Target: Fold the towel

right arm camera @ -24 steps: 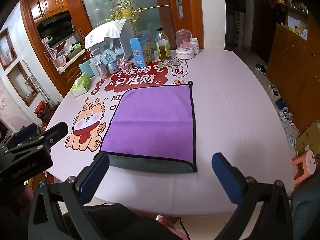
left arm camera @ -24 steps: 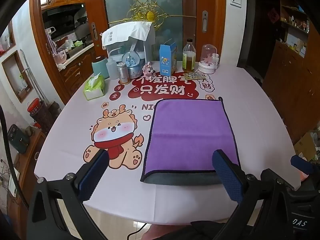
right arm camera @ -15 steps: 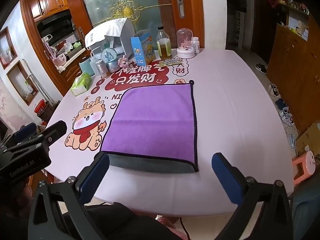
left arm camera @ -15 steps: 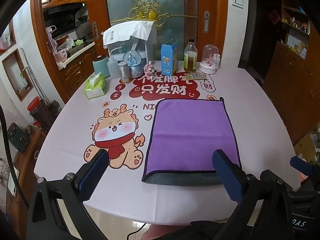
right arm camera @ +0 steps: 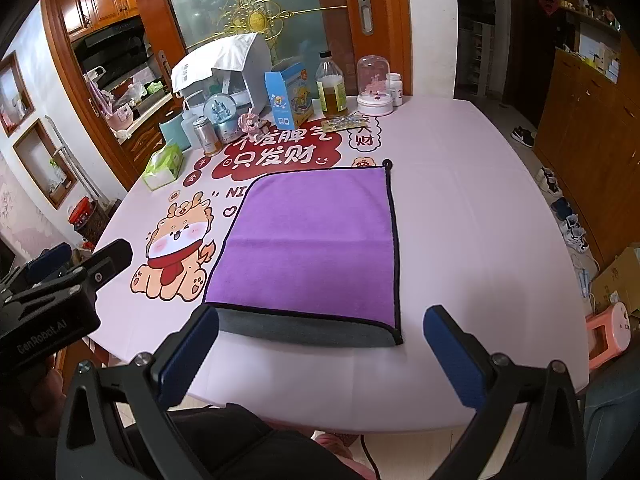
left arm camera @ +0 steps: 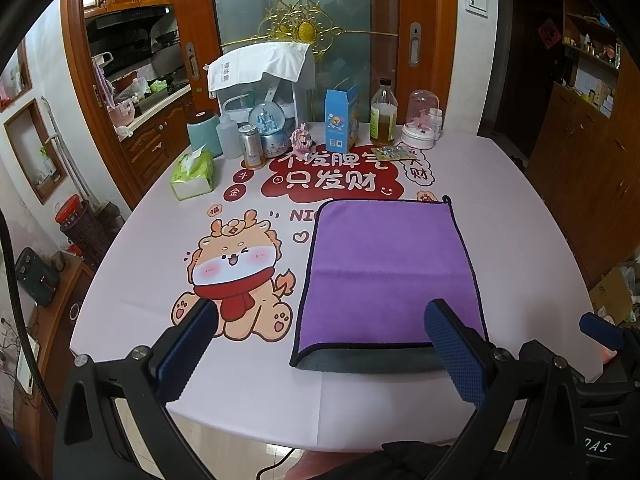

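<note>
Nothing has visibly moved: both grippers' fingers [left arm camera: 452, 354] [right arm camera: 454, 356] stay wide, empty, near the folded towel [right arm camera: 312, 240].

The towel [left arm camera: 384, 276] lay flat on the counter [left arm camera: 520, 216], toward its near edge and right of centre. Along the far edge stood a bottle [left arm camera: 383, 111] and a carton [left arm camera: 340, 120], with a tissue pack [left arm camera: 192, 170] further left. Both tools hung nearer than the towel, left tool [left arm camera: 320, 354] and right tool [right arm camera: 320, 354].
</note>
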The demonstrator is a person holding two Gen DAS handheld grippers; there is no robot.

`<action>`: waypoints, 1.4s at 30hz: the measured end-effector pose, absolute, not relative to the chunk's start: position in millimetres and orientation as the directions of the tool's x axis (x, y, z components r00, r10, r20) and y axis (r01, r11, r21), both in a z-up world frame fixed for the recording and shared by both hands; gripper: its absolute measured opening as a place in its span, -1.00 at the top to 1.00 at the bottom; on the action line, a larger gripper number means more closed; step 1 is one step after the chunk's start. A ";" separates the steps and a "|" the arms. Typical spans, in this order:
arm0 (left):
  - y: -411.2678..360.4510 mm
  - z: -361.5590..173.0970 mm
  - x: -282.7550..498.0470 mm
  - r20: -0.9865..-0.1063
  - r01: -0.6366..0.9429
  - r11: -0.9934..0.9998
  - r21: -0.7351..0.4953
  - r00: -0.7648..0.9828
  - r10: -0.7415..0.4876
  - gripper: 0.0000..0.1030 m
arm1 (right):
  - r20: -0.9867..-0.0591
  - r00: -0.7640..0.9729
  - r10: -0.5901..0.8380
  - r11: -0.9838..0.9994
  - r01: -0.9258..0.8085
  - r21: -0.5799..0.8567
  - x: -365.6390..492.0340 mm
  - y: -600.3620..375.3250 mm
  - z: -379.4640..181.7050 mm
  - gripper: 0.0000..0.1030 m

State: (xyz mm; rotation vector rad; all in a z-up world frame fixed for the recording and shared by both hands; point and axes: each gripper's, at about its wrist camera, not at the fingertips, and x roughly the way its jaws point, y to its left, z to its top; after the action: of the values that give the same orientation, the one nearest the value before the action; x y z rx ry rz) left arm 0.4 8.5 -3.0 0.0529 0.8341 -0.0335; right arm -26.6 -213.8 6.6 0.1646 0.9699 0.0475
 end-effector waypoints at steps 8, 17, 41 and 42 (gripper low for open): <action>18.7 -8.9 4.3 -0.748 0.046 0.999 0.027 0.664 -0.010 -0.99 | -0.818 0.563 0.117 0.988 0.022 0.156 -30.7 -199.6 2.4 -0.99; 18.2 -5.7 8.1 -0.749 0.047 0.999 0.027 0.663 -0.011 -0.99 | -0.821 0.558 0.124 0.989 0.001 0.151 -29.2 -200.4 0.7 -0.99; 5.2 -18.6 6.8 -0.794 0.120 0.993 0.004 0.604 -0.070 -0.99 | -0.796 0.591 0.131 0.991 -0.048 0.128 -36.9 -212.4 -7.2 -0.99; 5.8 -19.9 8.6 -0.798 0.124 0.992 0.004 0.599 -0.071 -0.99 | -0.795 0.591 0.140 0.989 -0.051 0.136 -36.8 -214.1 -8.6 -0.99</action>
State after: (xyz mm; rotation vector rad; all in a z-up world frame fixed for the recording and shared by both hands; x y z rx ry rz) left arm 8.6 5.8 -19.9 0.0615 0.9218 -0.1132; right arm -36.8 -214.1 -8.6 0.1025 0.9326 0.1114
